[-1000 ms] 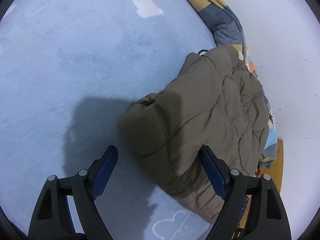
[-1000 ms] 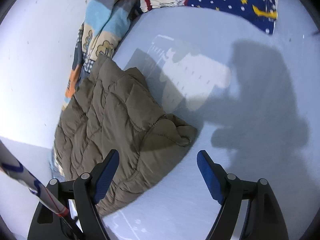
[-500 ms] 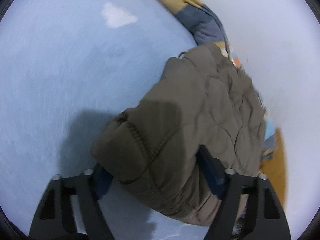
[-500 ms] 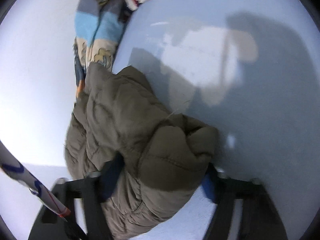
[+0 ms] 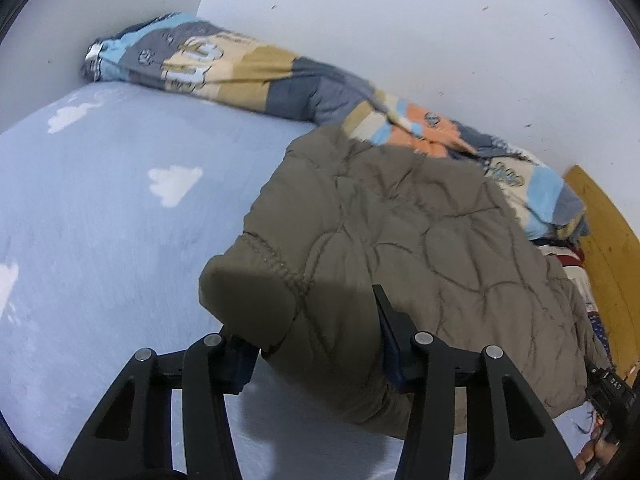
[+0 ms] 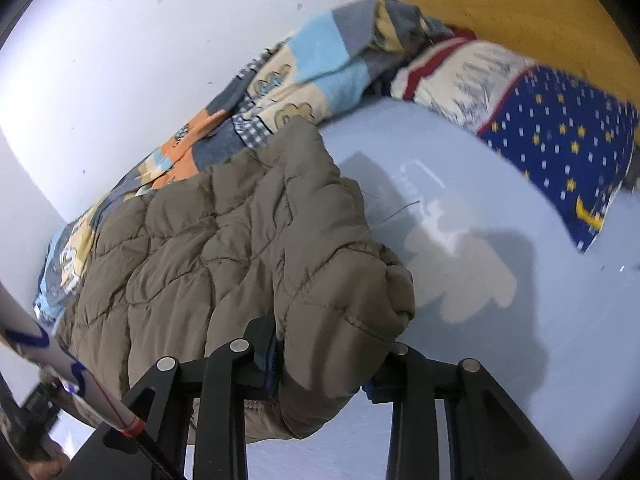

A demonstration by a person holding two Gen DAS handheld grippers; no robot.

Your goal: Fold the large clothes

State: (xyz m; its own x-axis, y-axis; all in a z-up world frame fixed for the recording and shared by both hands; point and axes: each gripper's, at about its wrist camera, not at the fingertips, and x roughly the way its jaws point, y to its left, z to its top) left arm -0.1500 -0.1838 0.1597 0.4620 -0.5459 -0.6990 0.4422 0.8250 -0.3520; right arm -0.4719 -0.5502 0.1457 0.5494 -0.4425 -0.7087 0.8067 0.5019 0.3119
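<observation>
An olive quilted jacket (image 5: 400, 232) lies bunched on the pale blue bed sheet (image 5: 100, 220), against the wall side. My left gripper (image 5: 316, 344) has its jaws closing on the jacket's near left corner, the padded fabric squeezed between the blue pads and lifted a little. In the right wrist view the same jacket (image 6: 208, 248) fills the left half. My right gripper (image 6: 324, 364) is closing on its near right corner, which bulges up between the fingers. Both corners hang clear of the sheet (image 6: 500, 320).
A patchwork blanket (image 5: 248, 64) runs along the white wall behind the jacket. A star-print pillow (image 6: 560, 140) lies at the head, before a yellow wooden headboard (image 6: 520, 12). A white pole with blue marks (image 6: 52, 364) crosses the lower left of the right wrist view.
Both grippers moved onto the jacket's near corners, narrowed from wide open around the fabric, then rolled and rose, lifting the corners. The wall and blanket have come into view.
</observation>
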